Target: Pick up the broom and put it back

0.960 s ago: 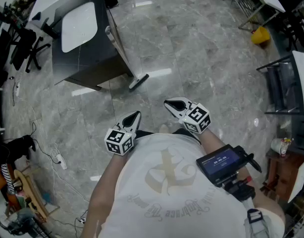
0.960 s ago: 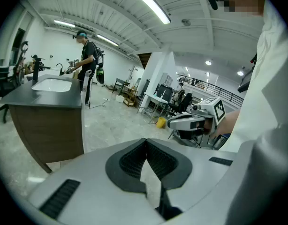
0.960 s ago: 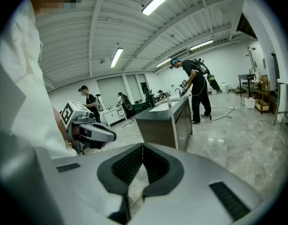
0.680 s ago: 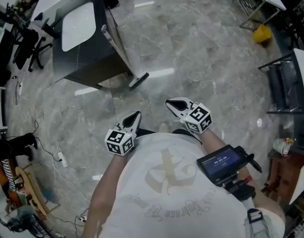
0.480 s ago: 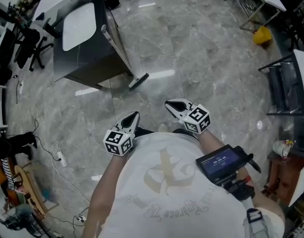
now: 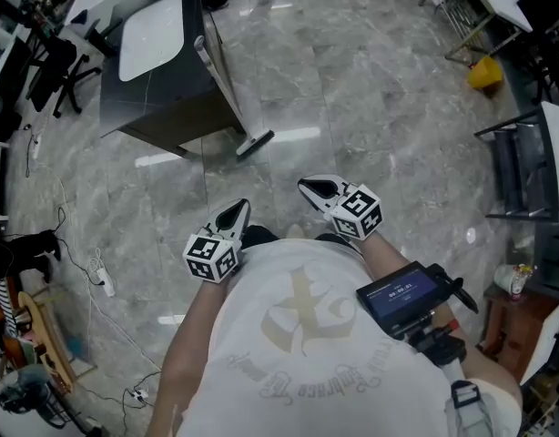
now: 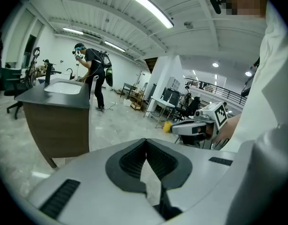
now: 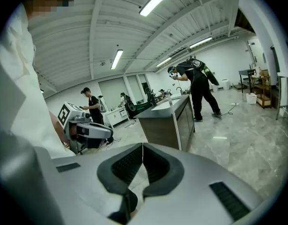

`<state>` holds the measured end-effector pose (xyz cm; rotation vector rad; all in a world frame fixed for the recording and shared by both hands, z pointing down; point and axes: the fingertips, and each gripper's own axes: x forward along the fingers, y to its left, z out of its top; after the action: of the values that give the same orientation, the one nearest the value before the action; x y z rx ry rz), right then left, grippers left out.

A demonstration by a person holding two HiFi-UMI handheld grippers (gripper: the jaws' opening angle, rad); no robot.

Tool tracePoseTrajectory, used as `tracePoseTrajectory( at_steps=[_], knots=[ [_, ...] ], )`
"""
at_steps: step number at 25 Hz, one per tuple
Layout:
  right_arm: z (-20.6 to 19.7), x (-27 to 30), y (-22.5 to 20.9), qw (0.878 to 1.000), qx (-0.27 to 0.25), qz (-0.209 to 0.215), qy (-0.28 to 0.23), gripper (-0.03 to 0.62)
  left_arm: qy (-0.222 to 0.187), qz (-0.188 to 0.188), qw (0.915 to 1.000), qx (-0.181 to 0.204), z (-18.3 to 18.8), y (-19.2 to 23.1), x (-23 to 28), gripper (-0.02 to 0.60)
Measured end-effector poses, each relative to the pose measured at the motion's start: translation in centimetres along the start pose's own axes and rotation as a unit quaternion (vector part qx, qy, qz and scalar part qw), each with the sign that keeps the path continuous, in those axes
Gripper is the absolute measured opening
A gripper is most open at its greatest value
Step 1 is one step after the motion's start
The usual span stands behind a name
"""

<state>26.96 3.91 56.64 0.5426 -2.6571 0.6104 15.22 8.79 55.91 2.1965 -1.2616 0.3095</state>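
The broom point(image 6: 227, 91) leans against the side of a dark counter point(image 6: 170, 94); its white handle slants up to the counter's edge and its head point(image 6: 255, 144) rests on the grey floor. From the right gripper view the handle point(image 8: 175, 121) rises in front of that counter point(image 8: 159, 125). My left gripper point(image 6: 238, 208) and right gripper point(image 6: 307, 187) hover side by side near my body, well short of the broom head. Both are shut with nothing between the pads. Each shows in the other's camera: the right gripper point(image 7: 195, 125) and the left gripper point(image 8: 87, 131).
A white sink point(image 6: 150, 36) is set in the counter top. A person point(image 7: 93, 74) stands at the counter's far end. A yellow object point(image 6: 485, 73) and a metal rack point(image 6: 516, 162) stand to the right. Cables and a power strip point(image 6: 99, 279) lie on the floor at left.
Both grippers stay shut and have drifted slightly up and left in the head view. The other person's feet at the top edge have moved right. The broom has not moved.
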Motion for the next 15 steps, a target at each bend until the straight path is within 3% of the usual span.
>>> tracePoseTrajectory(
  at_steps=[15],
  knots=[
    [3.0,4.7,0.2,1.0,-0.011,-0.005,0.022,0.018,0.003,0.0,0.9999,-0.01,1.8,5.0,-1.4,0.012]
  ],
)
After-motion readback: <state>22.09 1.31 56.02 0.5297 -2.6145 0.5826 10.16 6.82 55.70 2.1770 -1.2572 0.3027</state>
